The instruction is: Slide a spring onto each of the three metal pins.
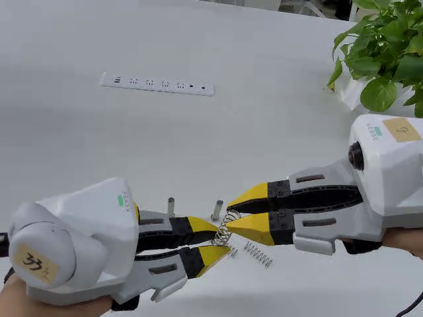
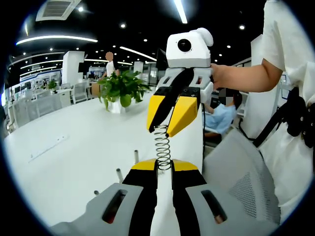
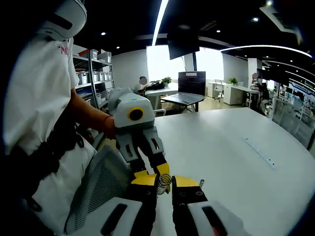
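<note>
Three pins (image 2: 136,156) (image 2: 118,174) (image 2: 96,192), at least two springs (image 1: 225,230) (image 1: 258,254), two hand-held grippers (image 1: 218,239) (image 1: 229,216), one plant (image 1: 383,46)

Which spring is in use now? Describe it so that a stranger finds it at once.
On the white table, look at the near side, where the yellow tips of the left gripper and the right gripper meet. The spring there is pinched between both grippers, above the surface; the loose spring beside it lies flat on the table.

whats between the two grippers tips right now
A coil spring bridges the gap: its lower end sits in the left gripper, its upper end is pinched by the right gripper. The left gripper view shows this best.
</note>
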Demonstrator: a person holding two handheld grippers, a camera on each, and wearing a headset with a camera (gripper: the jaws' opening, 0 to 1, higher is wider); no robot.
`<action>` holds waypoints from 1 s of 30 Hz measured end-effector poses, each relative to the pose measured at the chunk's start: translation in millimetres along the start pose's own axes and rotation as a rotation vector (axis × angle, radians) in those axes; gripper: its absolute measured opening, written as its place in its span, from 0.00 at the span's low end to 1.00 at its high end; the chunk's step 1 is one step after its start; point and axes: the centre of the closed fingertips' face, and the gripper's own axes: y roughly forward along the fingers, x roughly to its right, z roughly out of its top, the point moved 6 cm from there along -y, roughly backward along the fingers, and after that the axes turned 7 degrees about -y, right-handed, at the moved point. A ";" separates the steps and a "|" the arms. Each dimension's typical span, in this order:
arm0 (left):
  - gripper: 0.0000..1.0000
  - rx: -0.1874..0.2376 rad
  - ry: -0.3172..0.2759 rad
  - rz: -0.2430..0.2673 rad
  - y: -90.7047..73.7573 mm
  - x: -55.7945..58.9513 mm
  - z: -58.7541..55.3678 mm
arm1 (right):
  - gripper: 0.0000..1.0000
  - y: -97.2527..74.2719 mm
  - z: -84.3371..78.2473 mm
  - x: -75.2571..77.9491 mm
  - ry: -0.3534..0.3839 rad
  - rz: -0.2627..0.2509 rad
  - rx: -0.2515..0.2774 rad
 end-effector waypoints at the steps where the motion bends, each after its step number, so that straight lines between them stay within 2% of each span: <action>1: 0.07 0.003 -0.002 0.000 -0.4 -0.1 0.2 | 0.07 -0.1 0.2 0.4 0.003 0.003 0.000; 5: 0.07 0.013 -0.003 -0.002 -1.2 0.1 1.2 | 0.08 -0.4 1.8 1.0 0.012 0.011 0.003; 11: 0.06 0.026 -0.002 -0.005 -1.5 1.0 2.8 | 0.16 -5.6 8.2 5.5 0.033 0.015 0.019; 18: 0.06 0.037 0.000 -0.003 -3.0 0.5 5.3 | 0.26 -13.8 15.0 11.2 0.010 0.044 -0.017; 23: 0.06 0.044 0.007 -0.002 -3.4 0.9 7.8 | 0.31 -17.9 20.6 12.9 -0.063 0.111 -0.109; 30: 0.06 0.052 0.020 -0.003 -3.0 2.0 11.4 | 0.30 -14.7 30.5 12.7 -0.177 0.216 -0.237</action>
